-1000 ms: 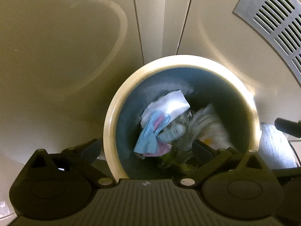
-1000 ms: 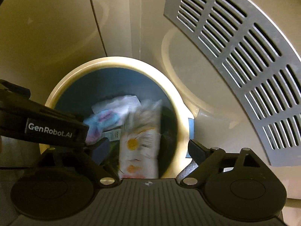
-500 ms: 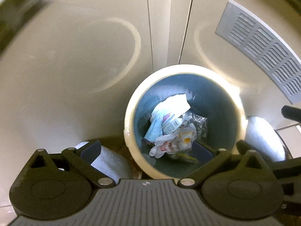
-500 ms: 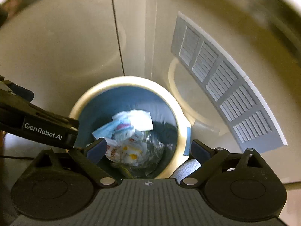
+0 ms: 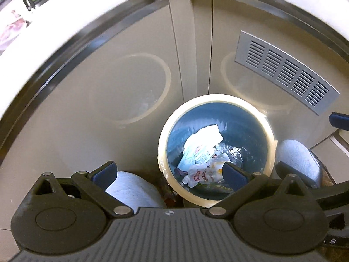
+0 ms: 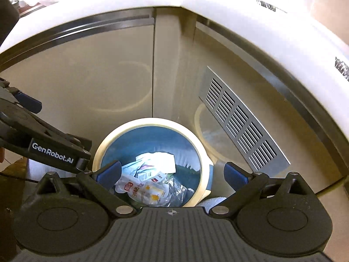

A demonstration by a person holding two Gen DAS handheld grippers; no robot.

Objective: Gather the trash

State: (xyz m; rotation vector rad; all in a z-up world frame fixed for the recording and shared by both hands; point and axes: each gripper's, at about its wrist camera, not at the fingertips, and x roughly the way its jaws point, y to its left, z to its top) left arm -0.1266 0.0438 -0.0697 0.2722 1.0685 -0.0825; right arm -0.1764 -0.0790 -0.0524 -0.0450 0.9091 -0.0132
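Both grippers hung over the bin [image 5: 214,152], fingers spread wide with nothing between them; the right gripper [image 6: 172,172] had just been opening its fingers. The trash [image 6: 148,181] sat in the bin bottom, dead ahead at 12 o'clock from the right fingers, more like 1 o'clock from the left gripper [image 5: 170,173]. Right looked slightly nearer, I'd say. Bin stood on the floor against beige cabinet doors [image 6: 87,83], under a white worktop [image 6: 250,11].

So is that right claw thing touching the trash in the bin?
Apart. The right wrist view shows the right gripper open and empty, well above the trash lying deep in the bin.
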